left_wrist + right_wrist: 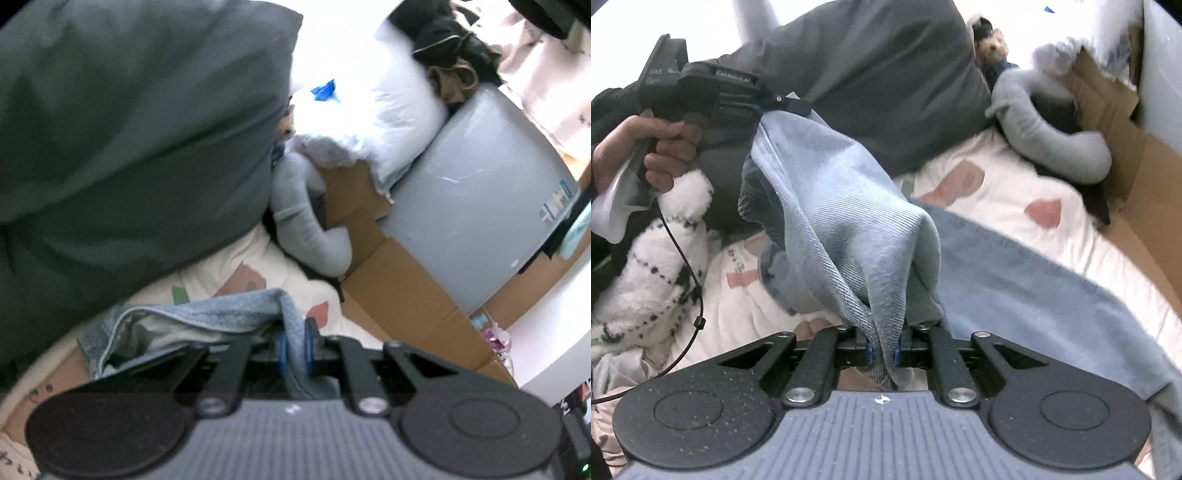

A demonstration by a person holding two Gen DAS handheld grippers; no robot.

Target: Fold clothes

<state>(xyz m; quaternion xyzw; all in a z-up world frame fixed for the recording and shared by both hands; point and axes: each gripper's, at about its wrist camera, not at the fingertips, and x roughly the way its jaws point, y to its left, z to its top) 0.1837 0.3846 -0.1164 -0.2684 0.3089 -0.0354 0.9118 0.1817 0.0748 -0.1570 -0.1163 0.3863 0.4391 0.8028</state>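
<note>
Pinching the light-blue denim garment (831,206) between them, the left gripper (294,349) and right gripper (882,354) both clamp its fabric, holding it lifted over the patterned bedsheet (1015,192). Blurred lettering on the left gripper's body possibly reads "GenRobot.AI".

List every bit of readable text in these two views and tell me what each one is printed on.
"GenRobot.AI", slightly blurred: on the black body of the left gripper held in the hand.
"DAS", with smaller unreadable lines beneath: on the rear fin of that same gripper.
Sticker on the grey bin: printed, too small and blurred to read.
Dark marks on the bedsheet: too blurred to read.
Denim garment: no label visible.
</note>
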